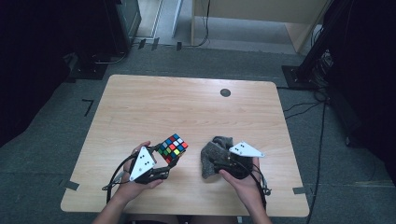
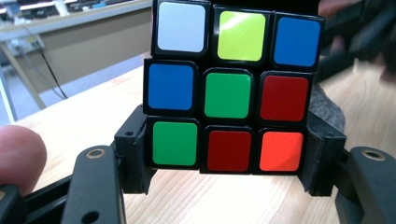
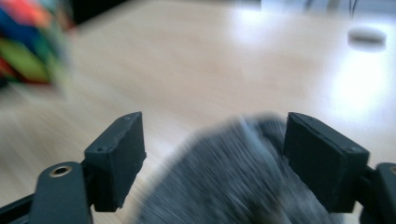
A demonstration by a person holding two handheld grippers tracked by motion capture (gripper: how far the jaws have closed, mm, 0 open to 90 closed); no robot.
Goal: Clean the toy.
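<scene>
So my left tongs (image 1: pixel 167 164) are clamped on the cube (image 1: pixel 173 148) — in the left gripper view the pads squeeze its bottom row from both sides, with the green center facing the camera. The cube is lifted just off the desk (image 1: pixel 154 102), near the front edge, left of the middle. My right tongs (image 3: pixel 212 154) are spread open, with the grey cloth (image 1: pixel 212 156) bunched between the jaws. It's blurry, so I can't tell if the pads touch it. The cloth lies on the desk just right of the cube, not touching it.
</scene>
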